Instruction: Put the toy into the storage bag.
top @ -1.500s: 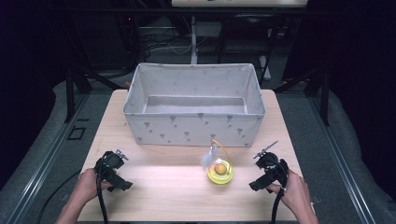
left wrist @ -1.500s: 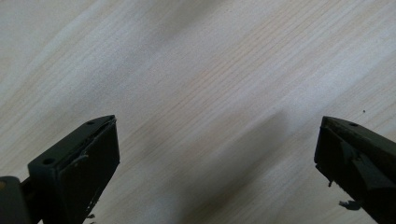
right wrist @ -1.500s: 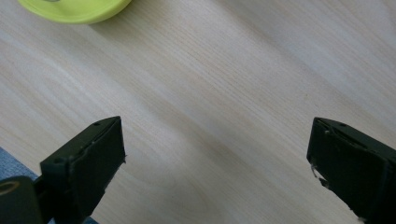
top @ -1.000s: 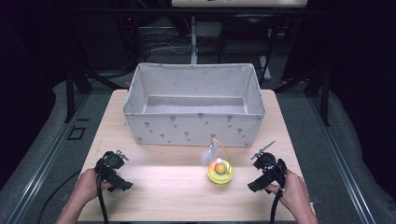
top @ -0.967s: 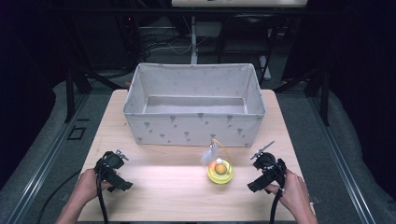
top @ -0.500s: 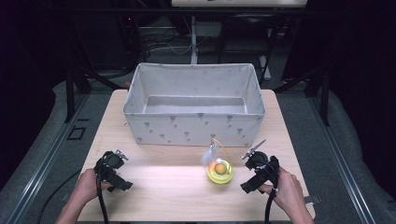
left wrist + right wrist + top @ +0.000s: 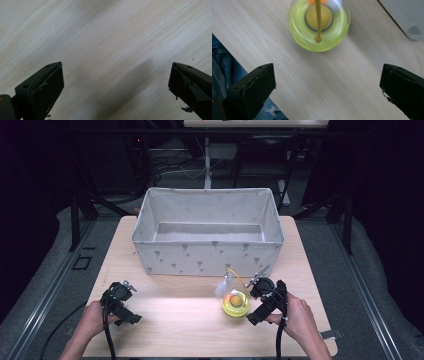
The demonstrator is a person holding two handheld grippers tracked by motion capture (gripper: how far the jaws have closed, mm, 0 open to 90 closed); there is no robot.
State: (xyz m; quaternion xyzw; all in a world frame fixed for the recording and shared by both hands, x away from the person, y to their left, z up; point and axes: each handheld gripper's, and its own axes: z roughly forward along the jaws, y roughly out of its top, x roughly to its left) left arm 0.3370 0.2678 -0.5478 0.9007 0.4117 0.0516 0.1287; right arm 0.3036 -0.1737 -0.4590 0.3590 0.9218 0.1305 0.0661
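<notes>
A small yellow-green round toy (image 7: 235, 304) with an orange centre, a thin orange wand and a pale feather stands on the wooden table (image 7: 180, 320), in front of a grey fabric bin (image 7: 208, 255). My right gripper (image 7: 256, 303) is just right of the toy, open, with bare table between its jaws. In the right gripper view the toy (image 7: 319, 25) lies ahead of the wide-apart jaws of my right gripper (image 7: 327, 85). My left gripper (image 7: 124, 304) rests low at the table's front left, open. In the left gripper view, my left gripper (image 7: 116, 87) has bare wood between its jaws.
The fabric bin has tall walls and takes up the far half of the table. Its corner (image 7: 409, 17) shows at the upper right of the right gripper view. Blue denim (image 7: 227, 75) lies past the table edge there. Dark floor and metal frames surround the table.
My right gripper has moved left and a little forward, closing in on the yellow-green toy. The left gripper has stayed in place.
</notes>
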